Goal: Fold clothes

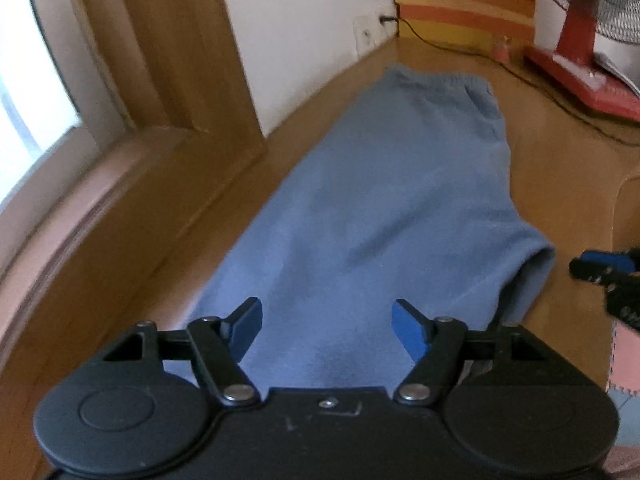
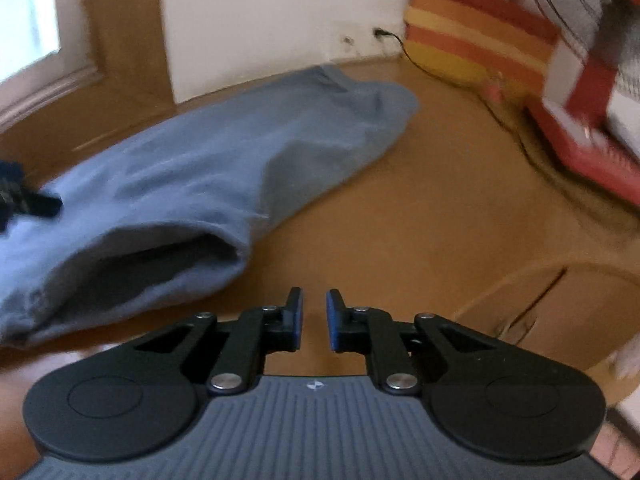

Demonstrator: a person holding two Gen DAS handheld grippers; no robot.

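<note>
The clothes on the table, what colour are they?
Plain blue clothes, clearest in the left wrist view.

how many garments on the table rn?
1. A blue garment lies flat on the wooden table, stretching from the left gripper toward the wall, its open hem just left of the right gripper. Anything beyond the frame edges can't be ruled out.

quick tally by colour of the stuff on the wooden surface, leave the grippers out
blue: 1, the folded blue garment
red: 1, the red fan base
orange and yellow striped: 1, the striped cushion against the wall
black: 1, the black cable
pink: 1, a small pink item, too blurred to identify
total: 5
</note>
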